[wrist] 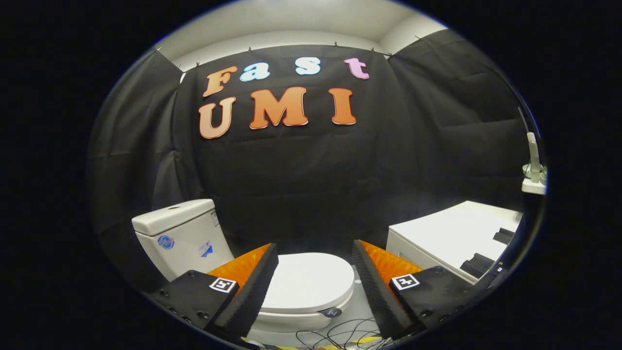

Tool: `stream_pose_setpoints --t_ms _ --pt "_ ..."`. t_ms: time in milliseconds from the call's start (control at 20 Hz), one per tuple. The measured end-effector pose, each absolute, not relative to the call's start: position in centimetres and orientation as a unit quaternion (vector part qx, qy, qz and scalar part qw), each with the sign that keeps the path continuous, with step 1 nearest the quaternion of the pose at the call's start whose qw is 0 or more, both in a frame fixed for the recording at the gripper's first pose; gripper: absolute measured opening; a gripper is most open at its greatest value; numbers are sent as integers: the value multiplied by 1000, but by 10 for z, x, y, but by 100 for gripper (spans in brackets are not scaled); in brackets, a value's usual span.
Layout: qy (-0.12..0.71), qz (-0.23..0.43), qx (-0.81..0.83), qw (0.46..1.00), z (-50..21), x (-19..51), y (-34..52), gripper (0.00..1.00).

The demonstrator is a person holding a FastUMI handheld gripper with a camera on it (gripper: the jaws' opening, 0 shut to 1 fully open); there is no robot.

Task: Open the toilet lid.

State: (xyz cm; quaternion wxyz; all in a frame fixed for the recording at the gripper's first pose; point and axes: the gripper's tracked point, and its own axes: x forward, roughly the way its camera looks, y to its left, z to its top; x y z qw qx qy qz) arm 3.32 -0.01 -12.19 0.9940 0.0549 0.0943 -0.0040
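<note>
White ceramic shows between the two fingers of the hand-held gripper (315, 272), which stand wide apart and hold nothing; the toilet lid (308, 282) lies closed and flat just ahead of them and lower down, and no finger touches it. The left finger hides the rear left part of the lid and of the seat under it, and the front of the bowl (291, 322) is cut off between the fingers. One tank (177, 238) stands behind the left finger, with two small stickers on its front, too small to make out. Thin cables (340, 335) lie on the floor in front of the bowl; I cannot count them. Beyond the right finger stands one white cabinet (452, 238) with two dark objects on top, partly cut off. One white fixture (533, 170) hangs near the wall, unclear.
</note>
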Motion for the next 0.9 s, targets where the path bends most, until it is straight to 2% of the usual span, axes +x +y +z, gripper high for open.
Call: stream_pose_setpoints --t_ms 500,900 --pt "173 -27 154 972 -262 45 -25 98" --pt "224 -57 300 926 -362 55 -43 98"
